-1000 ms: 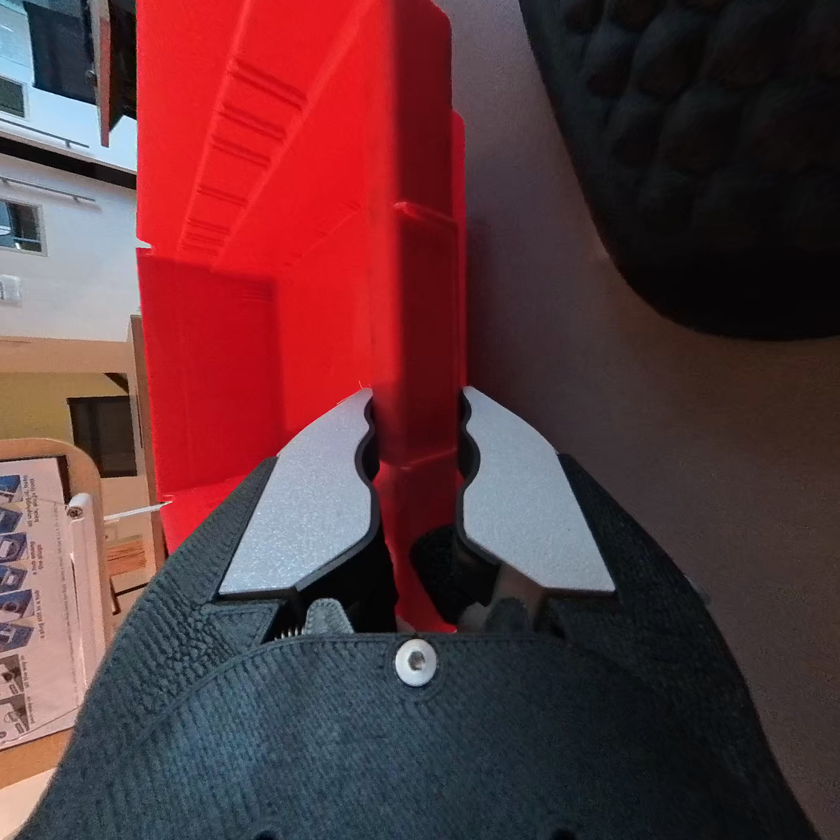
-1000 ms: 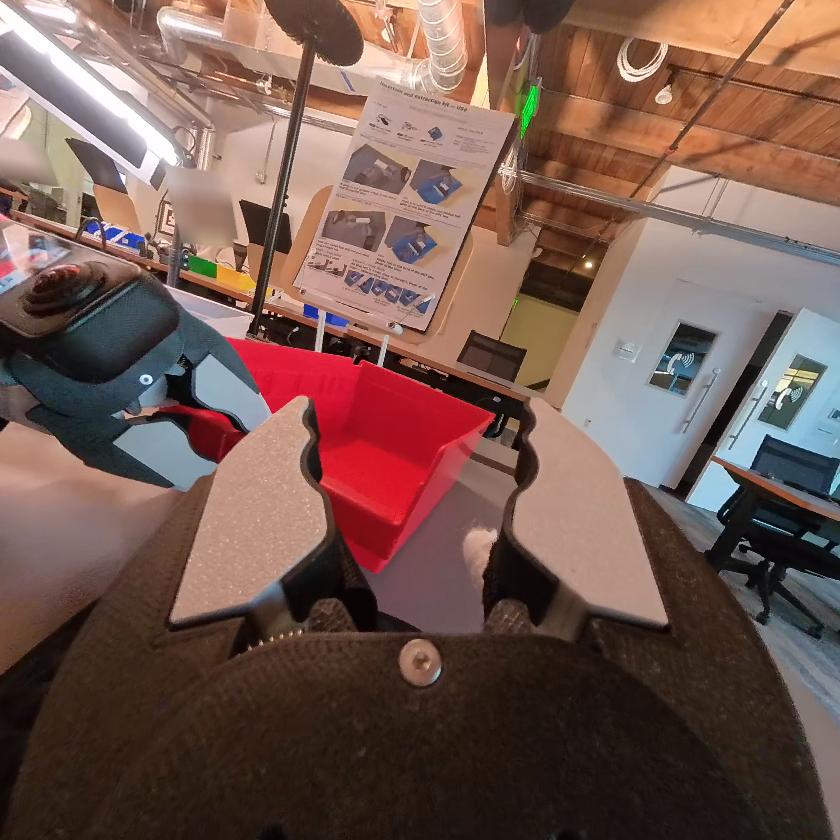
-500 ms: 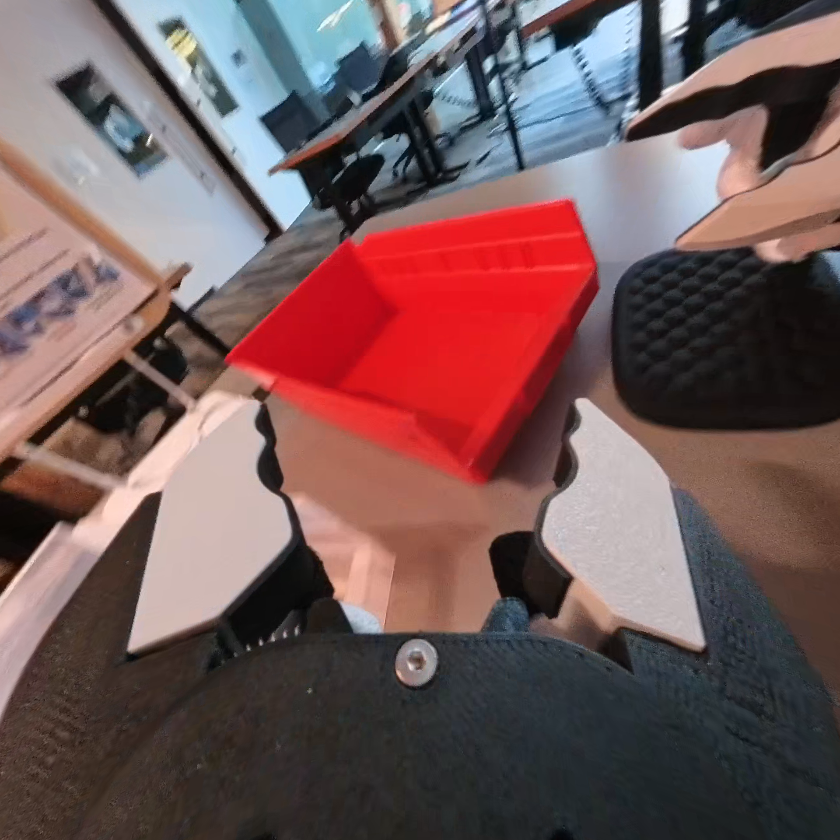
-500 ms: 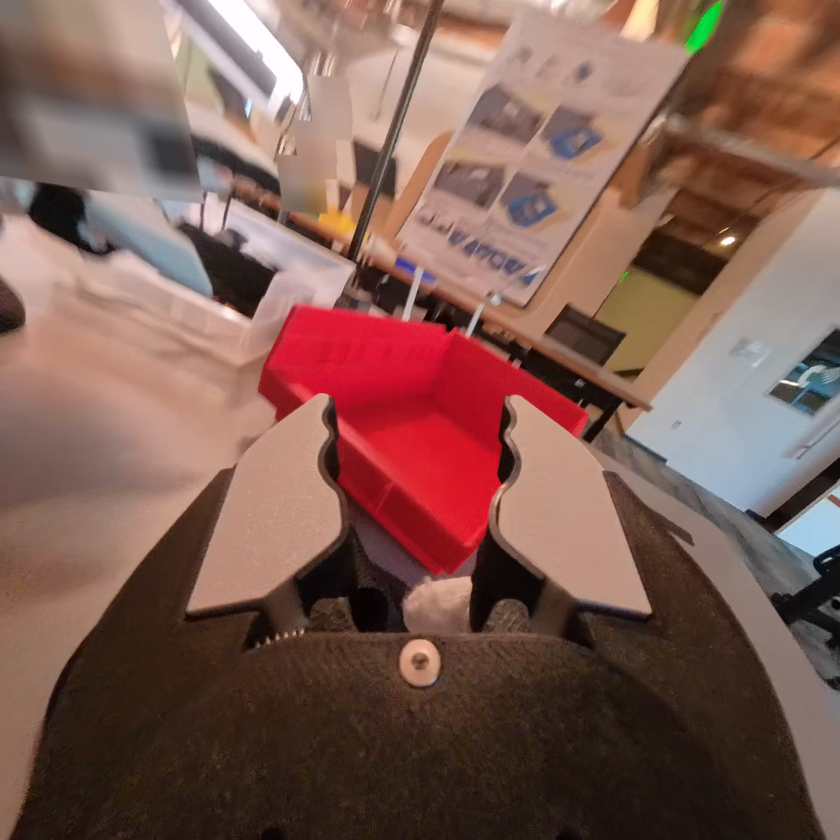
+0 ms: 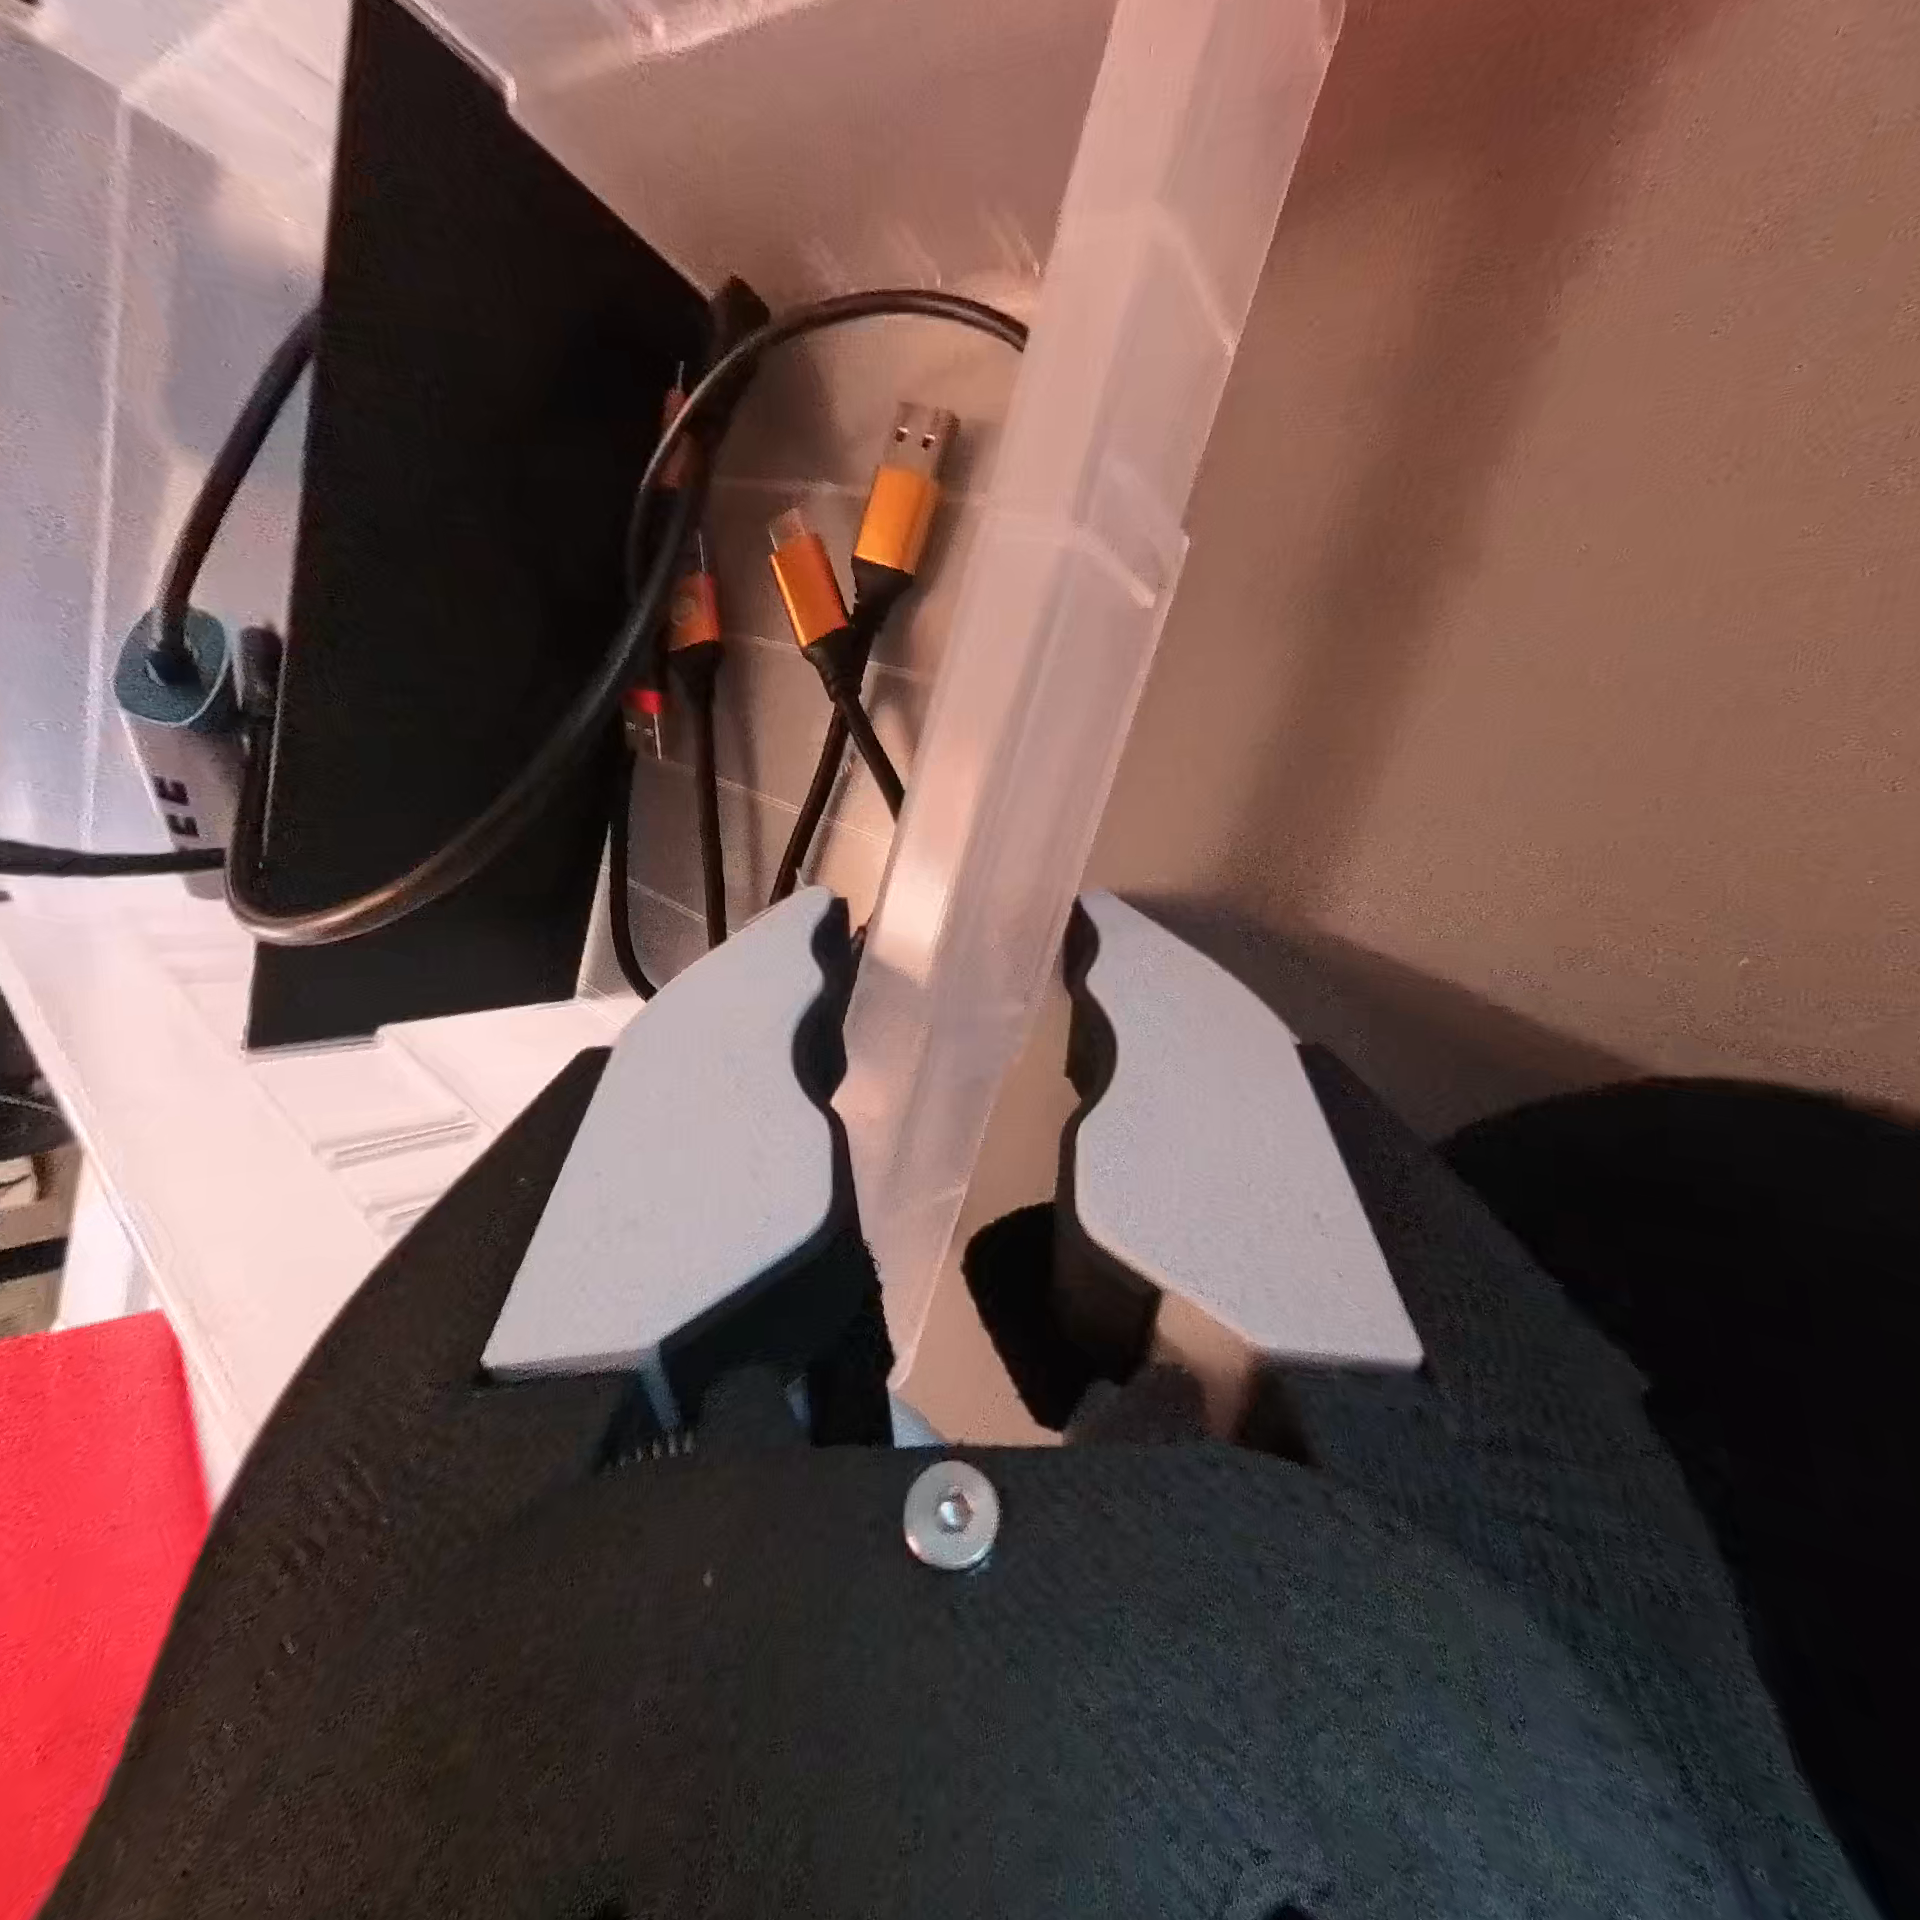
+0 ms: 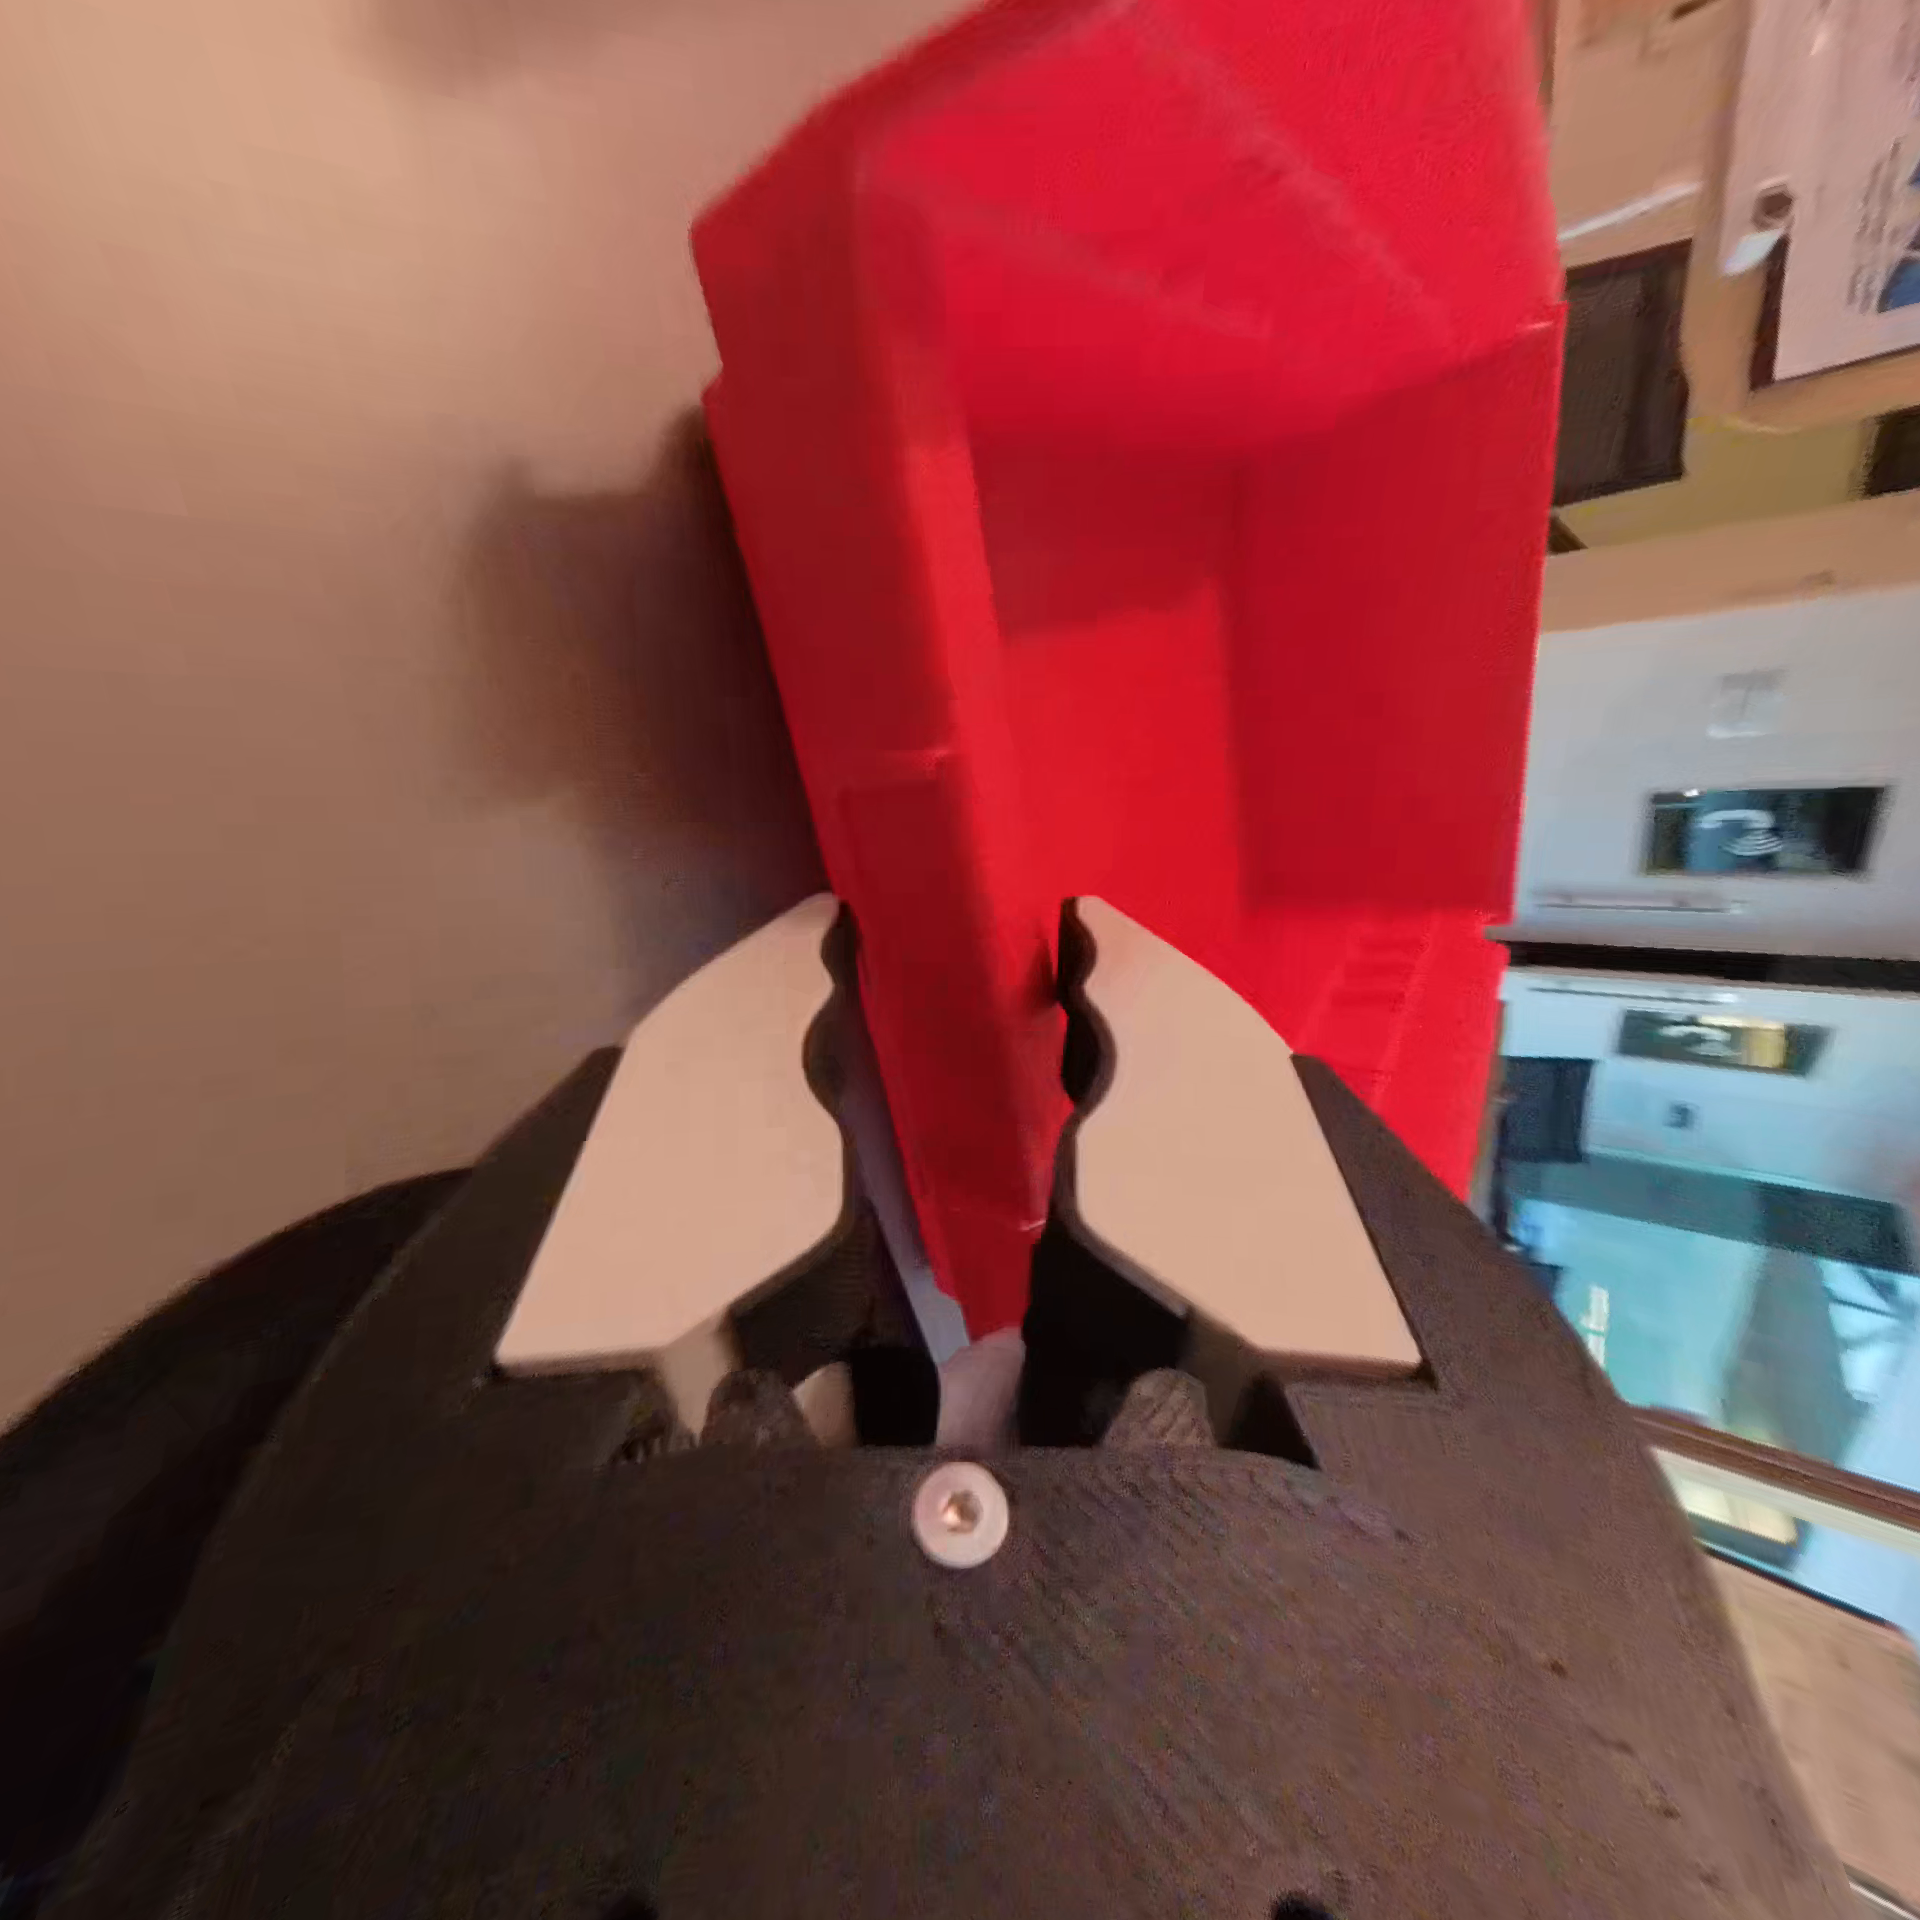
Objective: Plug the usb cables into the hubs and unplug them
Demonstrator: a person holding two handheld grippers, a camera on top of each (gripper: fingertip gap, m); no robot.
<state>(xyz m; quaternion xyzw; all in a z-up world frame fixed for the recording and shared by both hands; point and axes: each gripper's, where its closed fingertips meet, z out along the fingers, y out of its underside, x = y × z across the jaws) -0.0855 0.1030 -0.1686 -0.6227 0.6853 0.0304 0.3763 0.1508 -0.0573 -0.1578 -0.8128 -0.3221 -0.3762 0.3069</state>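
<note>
- Left hand-held gripper [image 5: 951, 997]: its two grey fingers [image 5: 696, 1132] stand on either side of the wall of a clear bin [image 5: 1049, 727]. The gap is narrow and both fingers look pressed to the wall, so it grips the bin's edge.
- Inside the clear bin, ahead and left of that gripper, lie the usb cables [image 5: 862, 582]: two orange-sleeved plugs side by side just past the left fingertip, one with a bare metal end pointing away.
- A third orange plug [image 5: 694, 613] and a red one [image 5: 644, 722] lie a little farther left, with black cords looping around them.
- A black panel [image 5: 457, 582] stands in the bin, left of the plugs. Beyond its left edge sits a grey hub [image 5: 182, 707] with a black cord entering its top. No loose plug can be seen seated in the hub.
- A patch of red [image 5: 83, 1579] shows at the lower left, beside the gripper's body.
- The brown tabletop [image 5: 1558, 623] fills the right side of the left wrist view.
- Right hand-held gripper [image 6: 951, 987]: its fingers [image 6: 686, 1143] are drawn close on the wall of a red bin [image 6: 1195, 520], one finger on each face, gripping it.
- The right wrist view is blurred. The red bin reaches ahead of the gripper with its hollow open to the right, and the tabletop [image 6: 312, 520] lies to the left.
- Room walls and windows [image 6: 1714, 831] show to the right.
</note>
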